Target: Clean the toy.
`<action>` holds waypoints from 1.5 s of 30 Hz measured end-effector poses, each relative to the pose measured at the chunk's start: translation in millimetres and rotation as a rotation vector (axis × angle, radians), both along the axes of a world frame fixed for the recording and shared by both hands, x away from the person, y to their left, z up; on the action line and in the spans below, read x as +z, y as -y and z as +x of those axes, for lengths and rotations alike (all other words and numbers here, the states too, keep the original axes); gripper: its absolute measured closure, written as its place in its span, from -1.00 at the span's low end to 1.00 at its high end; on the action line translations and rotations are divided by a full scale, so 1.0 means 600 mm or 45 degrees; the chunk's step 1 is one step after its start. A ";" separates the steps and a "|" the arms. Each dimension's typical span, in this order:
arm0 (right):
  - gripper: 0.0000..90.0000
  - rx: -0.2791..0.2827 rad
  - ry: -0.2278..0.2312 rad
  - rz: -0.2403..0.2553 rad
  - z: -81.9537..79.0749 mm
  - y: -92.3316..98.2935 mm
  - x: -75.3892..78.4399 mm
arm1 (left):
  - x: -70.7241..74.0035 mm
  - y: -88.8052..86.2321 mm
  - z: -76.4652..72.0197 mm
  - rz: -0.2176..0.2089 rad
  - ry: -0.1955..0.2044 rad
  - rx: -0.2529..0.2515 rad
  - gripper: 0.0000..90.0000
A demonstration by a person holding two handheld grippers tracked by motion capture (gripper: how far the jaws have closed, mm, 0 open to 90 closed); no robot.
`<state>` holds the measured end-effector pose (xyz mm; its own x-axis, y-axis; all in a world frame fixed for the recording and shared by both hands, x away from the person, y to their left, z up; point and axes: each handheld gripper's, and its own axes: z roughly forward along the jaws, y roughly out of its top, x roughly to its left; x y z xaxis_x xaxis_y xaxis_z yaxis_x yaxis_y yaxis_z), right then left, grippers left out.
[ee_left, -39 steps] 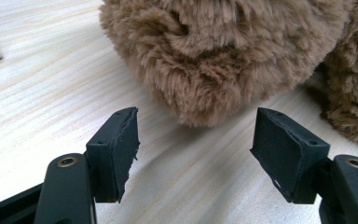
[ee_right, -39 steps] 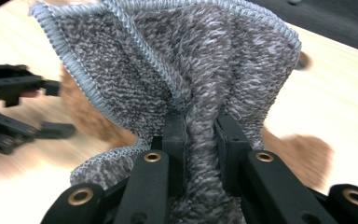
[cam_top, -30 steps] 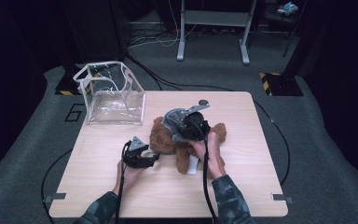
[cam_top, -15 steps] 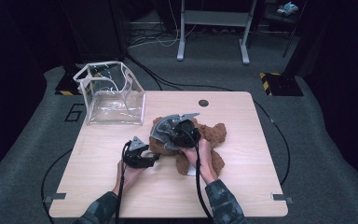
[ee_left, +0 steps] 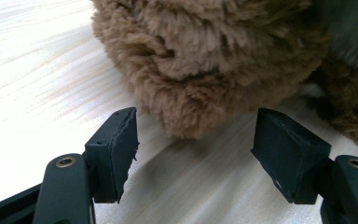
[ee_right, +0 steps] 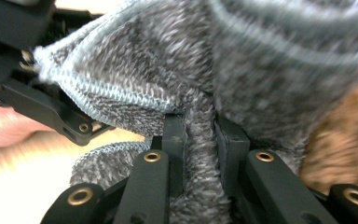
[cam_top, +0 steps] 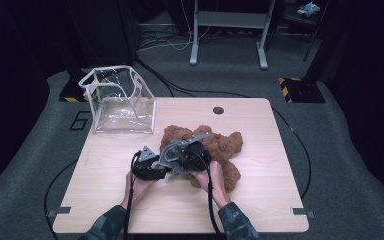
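Between right hand-held gripper (ee_right: 200, 135) jaws, grey knit garment (ee_right: 242, 65) pinched, left hand-held gripper (ee_left: 196, 154) open before teddy bear (ee_left: 205, 60)

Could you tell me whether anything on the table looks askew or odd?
The brown teddy bear lies sprawled rather than sitting, with a grey knitted garment bunched over it, pinched by the right gripper. The clear bag leans unevenly.

Right tool (cam_top: 180, 159) lower, nearer left tool (cam_top: 156, 165)
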<state>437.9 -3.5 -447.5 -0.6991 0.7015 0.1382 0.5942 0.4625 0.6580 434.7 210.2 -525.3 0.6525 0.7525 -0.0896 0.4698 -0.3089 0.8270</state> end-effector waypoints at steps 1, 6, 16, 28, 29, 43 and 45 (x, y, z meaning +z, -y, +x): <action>0.71 0.008 -0.006 -0.001 0.001 -0.002 -0.005 | 0.000 0.000 0.000 0.000 0.001 0.000 -0.33; 0.71 0.027 -0.053 -0.030 0.001 -0.015 -0.025 | -0.001 0.000 0.000 -0.006 0.004 0.000 -0.34; 0.71 0.038 -0.090 -0.059 -0.005 -0.018 -0.029 | -0.001 0.000 0.000 -0.007 -0.002 0.000 -0.35; 0.71 -0.135 0.235 0.067 0.014 0.020 0.093 | -0.001 0.001 -0.001 0.001 -0.001 0.001 -0.36; 0.71 -0.142 0.227 0.068 0.020 0.019 0.092 | -0.001 0.001 -0.001 0.001 -0.001 0.001 -0.36; 0.71 -0.053 0.101 0.011 0.016 -0.013 0.032 | -0.001 0.000 0.000 -0.006 0.000 0.003 -0.36; 0.71 -0.036 0.077 0.005 0.012 -0.013 0.022 | -0.001 0.000 0.000 -0.005 -0.001 0.004 -0.36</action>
